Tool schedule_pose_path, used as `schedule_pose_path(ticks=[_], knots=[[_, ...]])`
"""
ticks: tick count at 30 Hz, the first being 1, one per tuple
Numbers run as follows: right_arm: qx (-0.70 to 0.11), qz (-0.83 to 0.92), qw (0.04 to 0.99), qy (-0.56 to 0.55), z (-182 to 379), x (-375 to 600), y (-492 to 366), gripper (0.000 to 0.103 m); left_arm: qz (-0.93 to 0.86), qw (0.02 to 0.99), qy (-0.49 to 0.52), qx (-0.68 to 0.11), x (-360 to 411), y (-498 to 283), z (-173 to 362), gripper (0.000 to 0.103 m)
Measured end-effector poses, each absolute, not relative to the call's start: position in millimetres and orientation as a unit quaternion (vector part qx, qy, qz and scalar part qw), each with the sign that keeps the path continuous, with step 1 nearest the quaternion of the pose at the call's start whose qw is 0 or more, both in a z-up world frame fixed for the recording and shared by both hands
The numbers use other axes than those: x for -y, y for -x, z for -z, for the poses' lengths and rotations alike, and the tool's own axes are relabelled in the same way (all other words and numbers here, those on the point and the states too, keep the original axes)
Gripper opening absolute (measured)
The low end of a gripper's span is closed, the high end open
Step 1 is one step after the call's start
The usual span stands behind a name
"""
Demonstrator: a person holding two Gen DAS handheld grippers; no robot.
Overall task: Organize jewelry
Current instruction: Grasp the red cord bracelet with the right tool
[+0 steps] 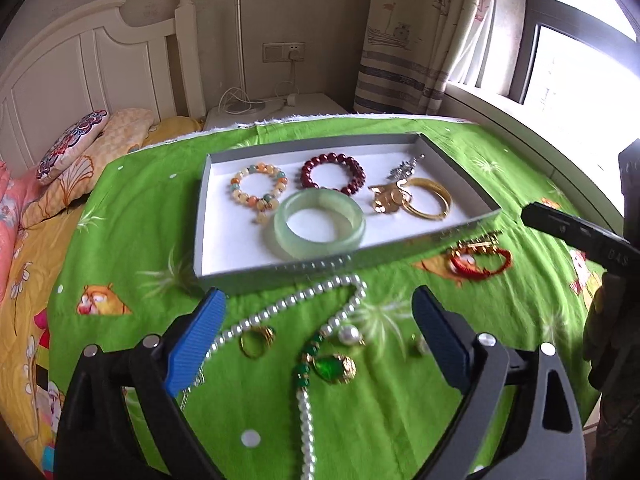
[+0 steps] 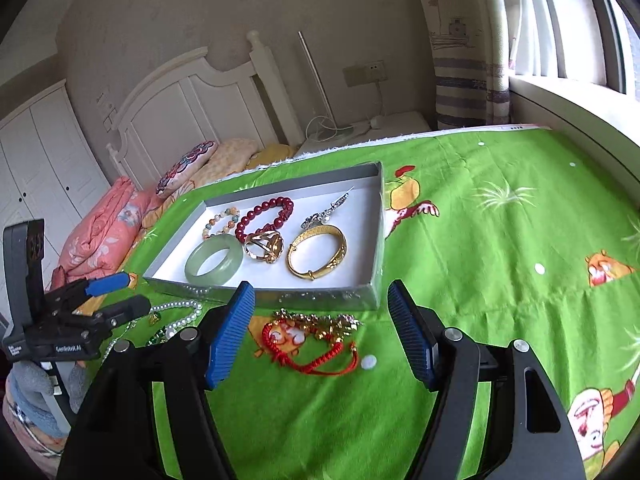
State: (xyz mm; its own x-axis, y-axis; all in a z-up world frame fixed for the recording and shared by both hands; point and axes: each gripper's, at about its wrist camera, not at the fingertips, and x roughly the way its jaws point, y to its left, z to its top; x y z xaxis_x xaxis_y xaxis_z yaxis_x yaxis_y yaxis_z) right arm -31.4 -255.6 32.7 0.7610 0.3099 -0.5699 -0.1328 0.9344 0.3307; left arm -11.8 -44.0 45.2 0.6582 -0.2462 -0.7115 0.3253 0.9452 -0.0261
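Note:
A grey tray (image 1: 304, 270) (image 2: 376, 240) on the green cloth holds a jade bangle (image 1: 319, 229) (image 2: 214, 261), a pastel bead bracelet (image 1: 258, 190), a dark red bead bracelet (image 1: 333, 173) (image 2: 264, 214), a gold bangle (image 1: 427, 199) (image 2: 317, 255), a gold ornament (image 2: 264, 247) and a silver brooch (image 1: 404, 166). In front of the tray lie a pearl necklace (image 1: 304, 304), a gold ring (image 1: 256, 342), a green-stone ring (image 1: 334, 368) and a red cord bracelet with gold charms (image 2: 312, 340) (image 1: 480, 260). My left gripper (image 1: 316, 334) is open over the pearls. My right gripper (image 2: 320, 328) is open over the red cord bracelet.
The green cloth (image 2: 500, 240) covers a table beside a bed with pillows (image 1: 72, 148) on the left. A nightstand (image 1: 276, 108) stands behind, a window and curtain (image 1: 408, 36) at the right. The left gripper also shows at the left in the right wrist view (image 2: 116, 292).

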Motion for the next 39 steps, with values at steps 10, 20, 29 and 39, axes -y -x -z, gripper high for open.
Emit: schedule_pose_path(ticks=[10, 20, 29, 39], knots=[[-0.335, -0.115, 0.925, -0.135, -22, 259, 58, 0.067, 0.179, 0.901, -0.071, -0.388, 46, 78, -18, 0.094], [-0.383, -0.11, 0.913, -0.083, -11, 225, 52, 0.067, 0.193, 0.895, -0.015, -0.402, 29, 74, -10, 0.094], [-0.412, -0.083, 0.904, -0.083, -4, 219, 31, 0.067, 0.209, 0.894, 0.012, -0.396, 23, 75, -11, 0.094], [-0.418, -0.081, 0.904, -0.041, -1, 206, 37, 0.008, 0.217, 0.894, 0.023, -0.391, 18, 76, -12, 0.094]])
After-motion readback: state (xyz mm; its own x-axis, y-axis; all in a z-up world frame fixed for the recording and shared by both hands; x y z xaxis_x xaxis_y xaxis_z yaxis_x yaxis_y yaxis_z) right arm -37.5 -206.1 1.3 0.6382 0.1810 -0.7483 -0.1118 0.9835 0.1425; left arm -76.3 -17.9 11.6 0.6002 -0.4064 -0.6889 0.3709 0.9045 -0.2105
